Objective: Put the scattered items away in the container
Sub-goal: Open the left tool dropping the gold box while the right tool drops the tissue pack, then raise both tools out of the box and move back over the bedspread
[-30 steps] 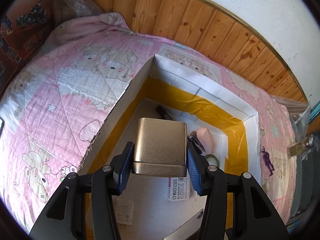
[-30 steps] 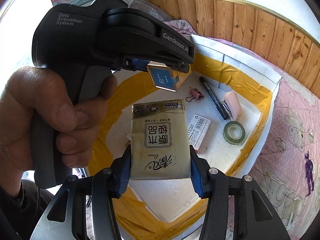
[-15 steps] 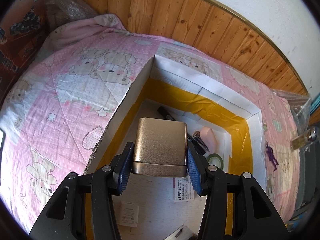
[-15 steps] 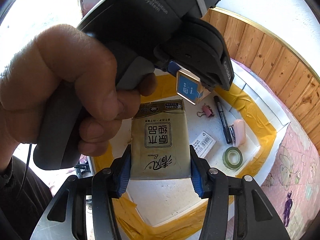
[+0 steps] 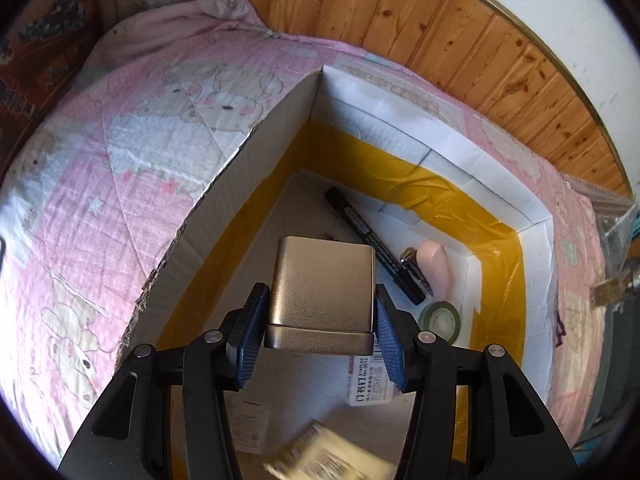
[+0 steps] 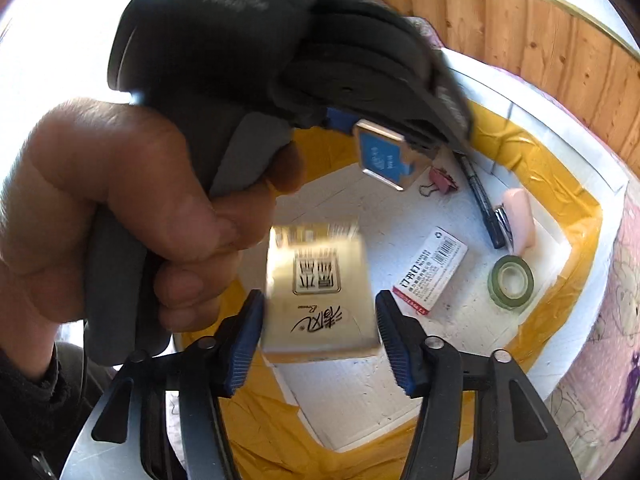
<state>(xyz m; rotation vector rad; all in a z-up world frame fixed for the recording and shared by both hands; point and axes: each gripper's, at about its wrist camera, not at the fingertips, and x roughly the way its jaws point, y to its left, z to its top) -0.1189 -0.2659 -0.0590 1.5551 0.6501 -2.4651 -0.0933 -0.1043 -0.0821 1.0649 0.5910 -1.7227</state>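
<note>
From your left wrist view, your left gripper (image 5: 320, 332) has its jaws closed on a gold tin (image 5: 322, 292), held above the cardboard box (image 5: 480, 168) on the pink quilt (image 5: 120, 160). On the box floor lie a black marker (image 5: 372, 240), a pink eraser (image 5: 434, 264), a green tape roll (image 5: 440, 318) and a staples box (image 5: 370, 380); a blurred tissue pack (image 5: 332, 456) shows at the near edge.

From your right wrist view, your right gripper (image 6: 320, 336) has just been opening: its jaws stand wide, the right pad clear of the tissue pack (image 6: 320, 292), which sits blurred and tilted between them over the box. Your left hand (image 6: 120, 208) grips the other tool at far left, the tin (image 6: 384, 160) in it. A pink binder clip (image 6: 442, 182) lies beside the marker.
</note>
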